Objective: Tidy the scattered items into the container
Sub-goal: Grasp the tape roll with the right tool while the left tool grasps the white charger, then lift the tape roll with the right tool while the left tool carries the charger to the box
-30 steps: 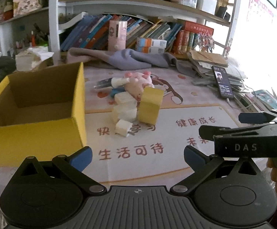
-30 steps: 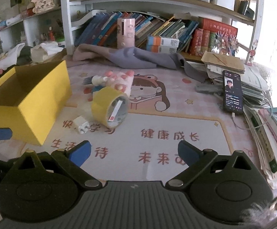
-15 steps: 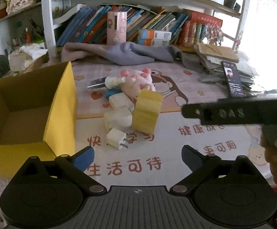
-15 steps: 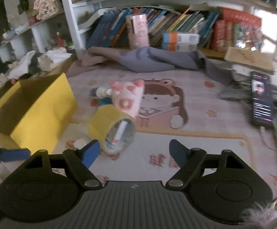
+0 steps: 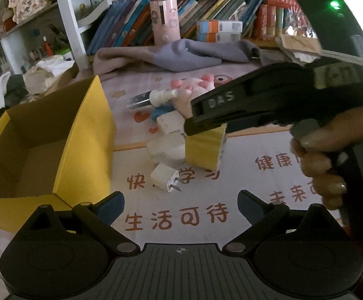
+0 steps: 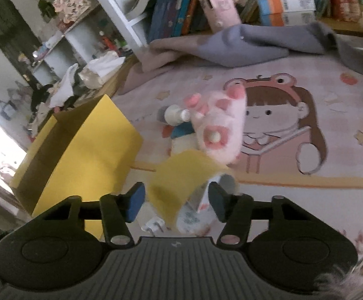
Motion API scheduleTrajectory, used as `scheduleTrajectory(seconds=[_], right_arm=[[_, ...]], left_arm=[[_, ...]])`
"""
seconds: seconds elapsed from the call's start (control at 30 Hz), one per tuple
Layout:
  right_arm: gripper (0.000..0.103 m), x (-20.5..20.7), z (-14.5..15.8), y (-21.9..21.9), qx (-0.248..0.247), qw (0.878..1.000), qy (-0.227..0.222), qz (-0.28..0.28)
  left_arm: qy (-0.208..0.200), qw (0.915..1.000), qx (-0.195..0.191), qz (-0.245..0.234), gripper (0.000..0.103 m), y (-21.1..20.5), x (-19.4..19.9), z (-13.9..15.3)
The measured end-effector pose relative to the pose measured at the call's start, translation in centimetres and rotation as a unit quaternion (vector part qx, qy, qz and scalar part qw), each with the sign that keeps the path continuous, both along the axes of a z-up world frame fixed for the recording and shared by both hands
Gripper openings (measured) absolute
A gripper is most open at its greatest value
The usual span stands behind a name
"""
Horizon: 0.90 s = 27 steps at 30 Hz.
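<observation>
A yellow tape roll (image 6: 179,182) stands on the printed mat, between the pads of my right gripper (image 6: 176,203). Its jaws are closing, and a thin gap still shows at the left pad (image 6: 135,202). In the left wrist view that gripper's black finger (image 5: 213,115), held by a person's hand (image 5: 331,150), reaches across over the tape roll (image 5: 203,150). My left gripper (image 5: 181,205) hangs open and empty above the mat, just short of a white charger plug (image 5: 165,180). A pink plush paw (image 6: 218,127), a spray bottle (image 6: 175,113) and white blocks (image 5: 167,147) lie heaped behind. The open yellow box (image 5: 89,137) stands to the left.
A grey cloth (image 5: 188,55) lies crumpled behind the heap, below a shelf of books (image 5: 136,25) and a pink tube box (image 5: 165,22). A tissue pack (image 6: 101,70) and clutter sit at the far left. Bare printed mat (image 5: 206,217) lies in front of the heap.
My right gripper has swung left and down onto the tape roll while its jaws narrowed. The left gripper has drifted nearer to the heap, and the right gripper now crosses its view.
</observation>
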State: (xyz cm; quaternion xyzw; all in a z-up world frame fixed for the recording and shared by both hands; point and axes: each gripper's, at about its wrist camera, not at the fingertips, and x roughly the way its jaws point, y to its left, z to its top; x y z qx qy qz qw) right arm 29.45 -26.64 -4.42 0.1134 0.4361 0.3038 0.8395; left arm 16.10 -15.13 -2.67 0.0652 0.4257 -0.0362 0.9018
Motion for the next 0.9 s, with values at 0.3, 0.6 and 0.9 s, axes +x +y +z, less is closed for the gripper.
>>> scheduleTrajectory(seconds=[0.3, 0.6, 0.9], right_arm=[[0.01, -0.4, 1.4, -2.5, 0.001, 0.998, -0.049, 0.031], [0.006, -1.6, 1.5, -5.9, -0.072, 0.994, -0.074, 0.046], [0.006, -1.8, 0.9, -6.9, -0.091, 0.992, -0.067, 0.059]], left_arm=[[0.002, 0.9984, -0.003, 0.056, 0.079, -0.2, 2.8, -1.3], [0.023, 0.9866, -0.041, 0.156, 0.046, 0.6, 6.6, -4.8], [0.023, 0.9797, -0.048, 0.193, 0.035, 0.7, 7.5, -6.5]])
